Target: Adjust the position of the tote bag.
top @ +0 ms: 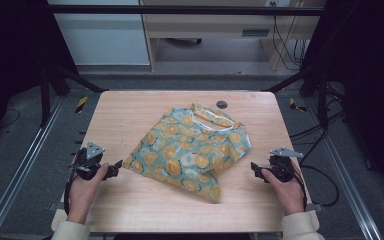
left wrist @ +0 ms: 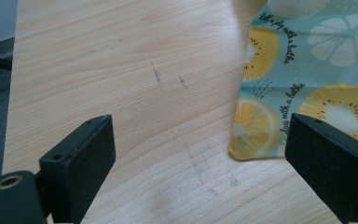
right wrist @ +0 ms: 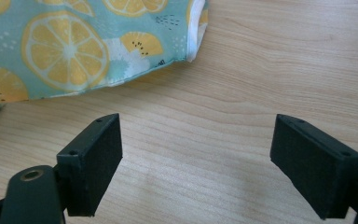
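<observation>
Citrus-print bag (top: 192, 149) lying crumpled mid-table, toward near edge. Left gripper (top: 114, 170) beside bag's left corner, jaws wide, empty. Right gripper (top: 255, 169) near right edge, jaws wide, empty. Best: pinch outer corners low, pull apart evenly, flatten.

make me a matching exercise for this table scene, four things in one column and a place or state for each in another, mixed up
Things:
1. fruit-print bag
2. left claw
3. right claw
4. small dark disc

Places or states:
A. on the wood near the table's far edge, just beyond the bag's handle end
B. open, over bare wood off the bag's right-hand side in the high view
C. lying crumpled at the middle of the table
D. open, close to the bag's near-left corner

Pairs: 1-C, 2-D, 3-B, 4-A
</observation>
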Motion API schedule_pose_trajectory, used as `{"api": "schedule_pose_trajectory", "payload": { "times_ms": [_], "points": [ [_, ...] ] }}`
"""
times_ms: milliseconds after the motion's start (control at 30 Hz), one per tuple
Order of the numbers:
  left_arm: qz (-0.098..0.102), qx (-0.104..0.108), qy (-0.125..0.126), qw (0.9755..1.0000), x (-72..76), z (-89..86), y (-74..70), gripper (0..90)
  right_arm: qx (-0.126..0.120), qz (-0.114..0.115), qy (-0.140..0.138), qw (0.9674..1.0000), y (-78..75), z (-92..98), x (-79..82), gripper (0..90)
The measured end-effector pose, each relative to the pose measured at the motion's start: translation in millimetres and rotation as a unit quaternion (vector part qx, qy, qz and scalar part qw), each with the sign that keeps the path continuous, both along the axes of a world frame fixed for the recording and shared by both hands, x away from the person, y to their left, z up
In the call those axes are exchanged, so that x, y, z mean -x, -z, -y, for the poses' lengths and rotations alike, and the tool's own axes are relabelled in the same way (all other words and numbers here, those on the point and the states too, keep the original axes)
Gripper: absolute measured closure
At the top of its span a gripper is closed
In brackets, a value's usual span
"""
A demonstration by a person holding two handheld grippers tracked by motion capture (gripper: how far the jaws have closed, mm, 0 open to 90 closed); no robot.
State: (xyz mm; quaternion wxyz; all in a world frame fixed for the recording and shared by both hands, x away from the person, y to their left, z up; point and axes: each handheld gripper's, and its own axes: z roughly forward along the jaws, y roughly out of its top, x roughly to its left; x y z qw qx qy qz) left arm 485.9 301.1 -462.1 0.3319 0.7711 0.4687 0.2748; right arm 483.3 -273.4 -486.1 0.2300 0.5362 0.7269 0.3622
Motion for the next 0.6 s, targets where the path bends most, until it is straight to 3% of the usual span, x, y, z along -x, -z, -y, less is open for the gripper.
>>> {"api": "schedule_pose_trajectory", "payload": {
  "times_ms": [133, 367, 500, 600],
  "points": [
    [-0.004, 0.003, 0.004, 1.0000, -0.7, -0.1, 0.8, 8.4, -0.002, -0.011, -0.002, 0.9999, 1.9, -2.3, -2.6, 18.5],
    [-0.004, 0.012, 0.002, 0.9999, -0.7, 0.1, -0.1, 8.5, -0.007, -0.010, -0.006, 0.9999, -0.9, -9.8, -5.7, 24.8],
    [0.002, 0.008, 0.011, 0.9999, 1.7, 2.0, -3.0, 8.6, -0.004, 0.001, -0.018, 0.9998, -9.4, -16.7, -11.6, 29.3],
    [0.003, 0.018, 0.018, 0.9997, 2.0, 5.9, -3.4, 8.7, -0.014, 0.004, -0.026, 0.9996, -18.1, -18.8, -21.8, 30.7]
  ]
}}
